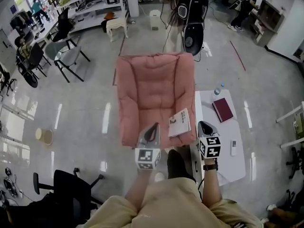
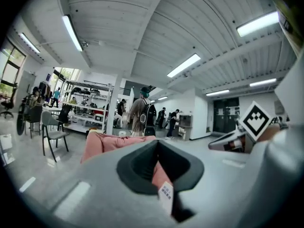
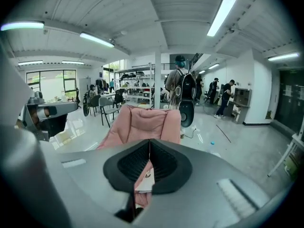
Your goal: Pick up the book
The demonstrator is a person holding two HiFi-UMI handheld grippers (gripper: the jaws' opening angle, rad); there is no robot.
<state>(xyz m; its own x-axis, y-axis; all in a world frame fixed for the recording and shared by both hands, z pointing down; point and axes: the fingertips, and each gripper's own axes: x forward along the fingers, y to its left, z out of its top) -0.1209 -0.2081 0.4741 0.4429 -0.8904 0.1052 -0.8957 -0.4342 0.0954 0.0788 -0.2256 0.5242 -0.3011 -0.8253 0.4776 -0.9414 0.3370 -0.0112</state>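
A white book (image 1: 180, 122) lies on the front right of the pink armchair's (image 1: 152, 91) seat, against the right armrest. My left gripper (image 1: 153, 126) hangs over the seat's front edge, left of the book, jaws shut and empty. My right gripper (image 1: 203, 123) is just right of the armrest, beside the book, also shut and empty. In the left gripper view the jaws (image 2: 158, 142) meet at the tips, and the book (image 2: 166, 196) peeks through the gap below them. The right gripper view shows closed jaws (image 3: 149, 140) with the book (image 3: 145, 179) beneath them and the armchair (image 3: 142, 122) ahead.
A low white table (image 1: 237, 165) stands right of the armchair with a dark red book (image 1: 222, 109), a bottle (image 1: 217, 90) and a remote (image 1: 233, 147). A black office chair (image 1: 66, 186) is at lower left. A backpack on a stand (image 1: 192, 13) is behind the armchair.
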